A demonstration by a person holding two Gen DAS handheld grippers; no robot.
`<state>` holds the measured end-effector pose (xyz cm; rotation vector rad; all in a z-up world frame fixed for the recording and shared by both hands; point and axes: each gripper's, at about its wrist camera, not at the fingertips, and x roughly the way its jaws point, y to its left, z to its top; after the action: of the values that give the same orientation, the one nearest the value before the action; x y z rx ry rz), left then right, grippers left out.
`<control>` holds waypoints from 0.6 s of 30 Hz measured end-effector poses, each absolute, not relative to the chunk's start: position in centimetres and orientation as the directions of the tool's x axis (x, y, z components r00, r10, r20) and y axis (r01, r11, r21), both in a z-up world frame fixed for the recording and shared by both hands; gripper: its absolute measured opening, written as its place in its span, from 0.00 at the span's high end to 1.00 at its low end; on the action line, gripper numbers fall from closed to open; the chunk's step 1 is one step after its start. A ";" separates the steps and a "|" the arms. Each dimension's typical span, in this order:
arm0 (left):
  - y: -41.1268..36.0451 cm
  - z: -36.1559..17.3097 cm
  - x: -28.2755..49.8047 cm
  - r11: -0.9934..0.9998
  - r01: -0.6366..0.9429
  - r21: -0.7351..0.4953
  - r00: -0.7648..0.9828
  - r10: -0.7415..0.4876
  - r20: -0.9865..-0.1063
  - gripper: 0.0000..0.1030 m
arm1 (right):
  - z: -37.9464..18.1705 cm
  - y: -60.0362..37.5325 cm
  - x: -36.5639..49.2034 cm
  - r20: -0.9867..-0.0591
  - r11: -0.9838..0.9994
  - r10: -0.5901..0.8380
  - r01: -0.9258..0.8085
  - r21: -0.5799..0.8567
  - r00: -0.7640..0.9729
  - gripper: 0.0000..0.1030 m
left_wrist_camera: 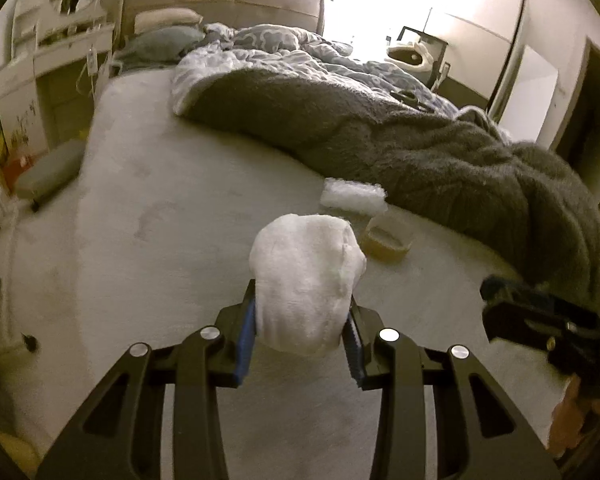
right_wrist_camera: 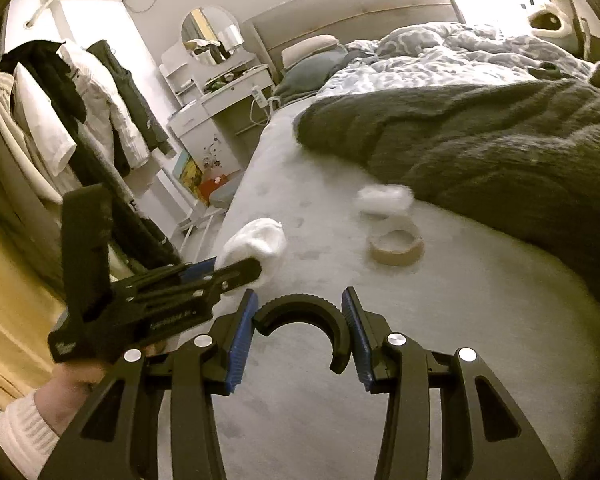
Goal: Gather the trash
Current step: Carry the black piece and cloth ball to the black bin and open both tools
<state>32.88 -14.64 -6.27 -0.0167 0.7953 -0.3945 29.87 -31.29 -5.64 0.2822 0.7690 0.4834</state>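
My left gripper [left_wrist_camera: 302, 316] is shut on a crumpled white tissue wad [left_wrist_camera: 306, 280] and holds it above the pale bed sheet [left_wrist_camera: 160, 216]. In the right wrist view the left gripper [right_wrist_camera: 240, 268] shows at the left with the tissue wad [right_wrist_camera: 256, 240] in it. My right gripper [right_wrist_camera: 300, 320] is shut on a black broken plastic ring [right_wrist_camera: 304, 314], a C-shaped piece. A brown tape roll [left_wrist_camera: 386, 240] [right_wrist_camera: 396, 246] and a white bubble-wrap piece [left_wrist_camera: 352, 196] [right_wrist_camera: 384, 198] lie on the sheet beyond both grippers.
A dark grey fuzzy blanket [left_wrist_camera: 400, 140] and a patterned duvet [left_wrist_camera: 292, 60] cover the right half of the bed. A white dresser [right_wrist_camera: 216, 120] with a round mirror stands left of the bed. Clothes [right_wrist_camera: 88, 112] hang on a rack at the left.
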 end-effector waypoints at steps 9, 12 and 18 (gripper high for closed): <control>-11.1 -5.6 31.4 0.939 0.337 -0.069 0.654 -0.286 -0.700 0.60 | -5.3 -26.2 30.4 -0.594 0.835 0.549 -0.370 0.407 0.587 0.57; -9.1 -5.5 30.8 0.944 0.324 -0.065 0.653 -0.273 -0.707 0.60 | -5.3 -24.8 30.7 -0.594 0.827 0.562 -0.382 0.412 0.576 0.57; -6.2 -5.6 29.6 0.947 0.313 -0.079 0.632 -0.269 -0.726 0.60 | -5.4 -21.8 31.1 -0.587 0.808 0.590 -0.404 0.429 0.554 0.57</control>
<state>29.60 -6.18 -5.57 0.0562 0.8215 -0.3331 31.12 -21.80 -5.36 0.2572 0.7869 0.5946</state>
